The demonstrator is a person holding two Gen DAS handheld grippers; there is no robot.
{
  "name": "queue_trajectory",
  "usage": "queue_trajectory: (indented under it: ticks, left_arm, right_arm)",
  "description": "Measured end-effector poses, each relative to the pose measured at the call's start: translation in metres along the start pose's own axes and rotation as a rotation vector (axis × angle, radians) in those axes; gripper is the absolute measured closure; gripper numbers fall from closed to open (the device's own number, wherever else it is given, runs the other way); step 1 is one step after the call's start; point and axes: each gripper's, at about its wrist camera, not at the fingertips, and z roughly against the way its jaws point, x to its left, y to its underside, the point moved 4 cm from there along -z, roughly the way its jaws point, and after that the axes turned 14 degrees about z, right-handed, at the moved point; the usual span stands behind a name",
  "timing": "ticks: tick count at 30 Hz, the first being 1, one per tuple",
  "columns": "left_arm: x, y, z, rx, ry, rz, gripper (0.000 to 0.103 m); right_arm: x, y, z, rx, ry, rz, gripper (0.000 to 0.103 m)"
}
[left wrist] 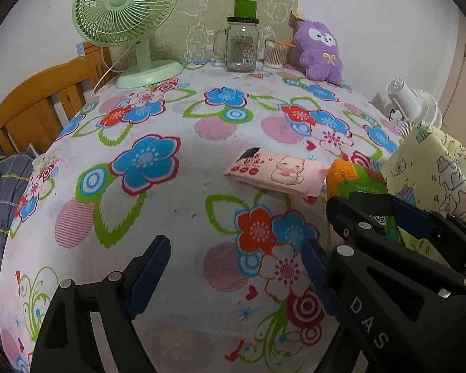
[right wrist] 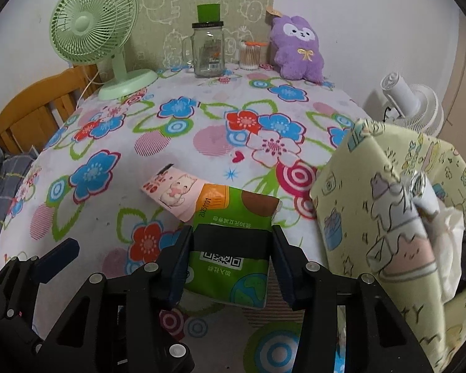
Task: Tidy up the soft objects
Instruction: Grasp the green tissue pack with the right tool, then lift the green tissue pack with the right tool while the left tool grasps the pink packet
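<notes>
My right gripper (right wrist: 231, 264) is shut on a green tissue pack (right wrist: 233, 217) and holds it low over the flowered table, its far end over a pink cat-print tissue pack (right wrist: 174, 191). In the left wrist view the right gripper (left wrist: 385, 217) grips the green pack (left wrist: 357, 180) at the right, beside the pink pack (left wrist: 276, 172). My left gripper (left wrist: 236, 270) is open and empty above the cloth, left of the right gripper. A yellow fabric storage bag (right wrist: 397, 217) stands at the right, its top open. A purple plush (right wrist: 296, 49) sits at the back.
A green desk fan (right wrist: 93, 31), a glass jar (right wrist: 206, 49) with a green cup on its lid and a cotton-swab tub (right wrist: 250, 54) stand along the back. A white fan (right wrist: 410, 105) is beyond the right edge. A wooden bed frame (right wrist: 34, 108) is at the left.
</notes>
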Motion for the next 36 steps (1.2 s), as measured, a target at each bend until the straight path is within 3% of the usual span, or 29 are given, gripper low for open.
queue_trajectory:
  ticks: [8, 18, 36]
  left_arm:
    - [0.014, -0.002, 0.000, 0.008, -0.034, 0.023, 0.016]
    - [0.014, -0.017, -0.015, 0.012, -0.056, 0.065, 0.016]
    - [0.003, -0.043, -0.048, 0.046, -0.091, 0.118, 0.014]
  right_arm:
    - [0.016, -0.006, -0.004, 0.011, -0.101, 0.055, 0.052]
    - [0.013, -0.023, -0.017, -0.021, -0.048, 0.066, 0.052]
    - [-0.015, -0.054, -0.052, -0.048, 0.036, -0.040, 0.052]
